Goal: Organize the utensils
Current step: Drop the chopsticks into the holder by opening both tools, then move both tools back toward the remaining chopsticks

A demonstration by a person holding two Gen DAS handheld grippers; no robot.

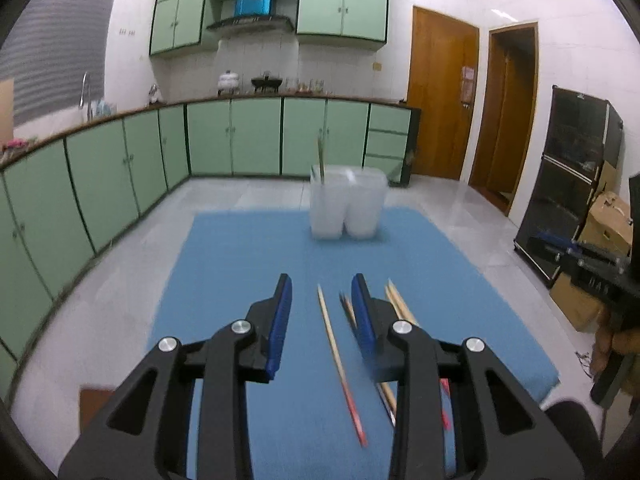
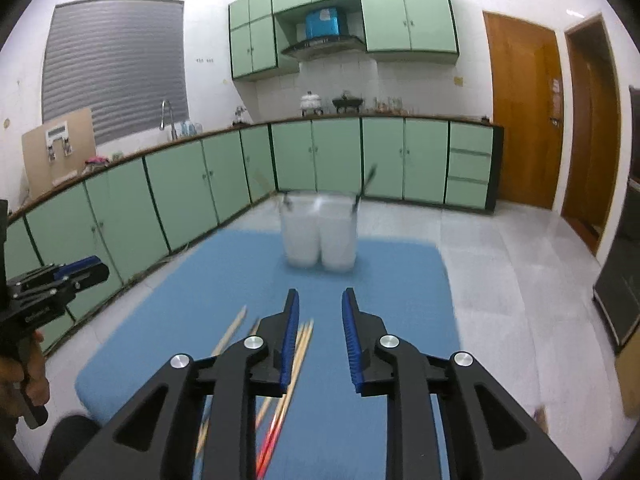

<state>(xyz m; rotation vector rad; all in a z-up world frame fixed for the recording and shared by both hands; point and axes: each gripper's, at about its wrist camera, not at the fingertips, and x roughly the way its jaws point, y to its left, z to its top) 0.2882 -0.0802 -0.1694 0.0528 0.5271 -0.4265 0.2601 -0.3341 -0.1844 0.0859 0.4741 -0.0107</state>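
Several wooden chopsticks with red ends lie on a blue mat (image 1: 248,264). In the left wrist view one chopstick (image 1: 334,350) lies between my open left gripper's (image 1: 322,292) fingers, others (image 1: 400,306) lie under and right of the right finger. A translucent white two-cup utensil holder (image 1: 347,206) stands at the mat's far edge with a stick in it. In the right wrist view my right gripper (image 2: 320,304) is open and empty; the chopsticks (image 2: 302,344) lie under and left of its left finger. The holder (image 2: 319,236) stands ahead, holding a few utensils.
The mat (image 2: 392,280) lies on a white tiled floor. Green cabinets (image 1: 120,168) line the left and far walls. A black rack (image 1: 568,184) and cardboard boxes (image 1: 608,224) stand right. The left gripper (image 2: 60,276) shows at the right wrist view's left edge.
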